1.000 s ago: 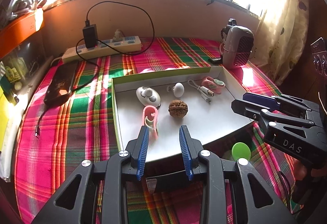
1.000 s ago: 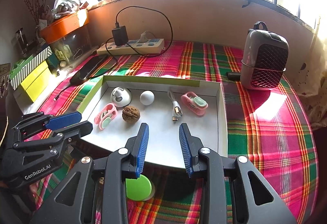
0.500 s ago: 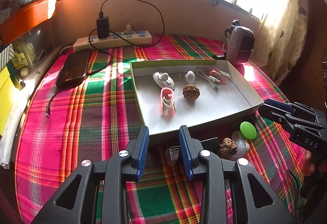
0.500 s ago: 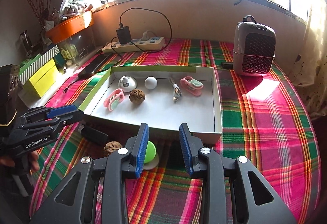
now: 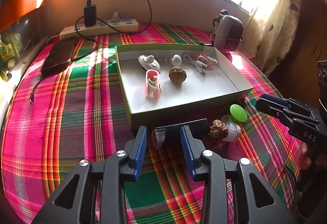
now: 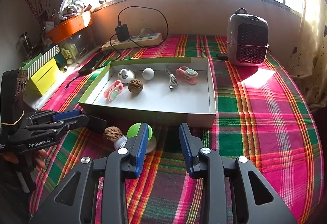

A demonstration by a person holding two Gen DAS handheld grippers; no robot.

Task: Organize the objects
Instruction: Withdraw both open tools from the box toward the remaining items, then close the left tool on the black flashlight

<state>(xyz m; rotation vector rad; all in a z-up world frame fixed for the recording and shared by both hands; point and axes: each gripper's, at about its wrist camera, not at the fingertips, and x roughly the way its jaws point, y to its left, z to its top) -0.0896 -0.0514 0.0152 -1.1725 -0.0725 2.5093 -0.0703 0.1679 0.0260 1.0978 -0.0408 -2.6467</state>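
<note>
Left gripper (image 5: 163, 138), its jaws having just been opening, stands wide around the near end of a black clip (image 5: 184, 130) without pinching it; right gripper (image 6: 163, 136) hangs part-open and empty just beside the green-capped jar (image 6: 141, 136). Just beyond, a loose walnut (image 5: 218, 131) touches that jar. Farther off, the box (image 5: 184, 109) wall crowds the clip, so closing could push it away or bump the walnut rolling across the tabletop (image 5: 61, 111).

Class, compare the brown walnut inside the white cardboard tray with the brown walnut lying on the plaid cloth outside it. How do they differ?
The brown walnut in the white cardboard tray lies clear of its neighbours on the tray's bare floor; the brown walnut on the plaid cloth sits outside the tray's front wall, against a small clear ribbed jar. The first is sunlit, the second shaded. Both are brown and wrinkled.
</note>
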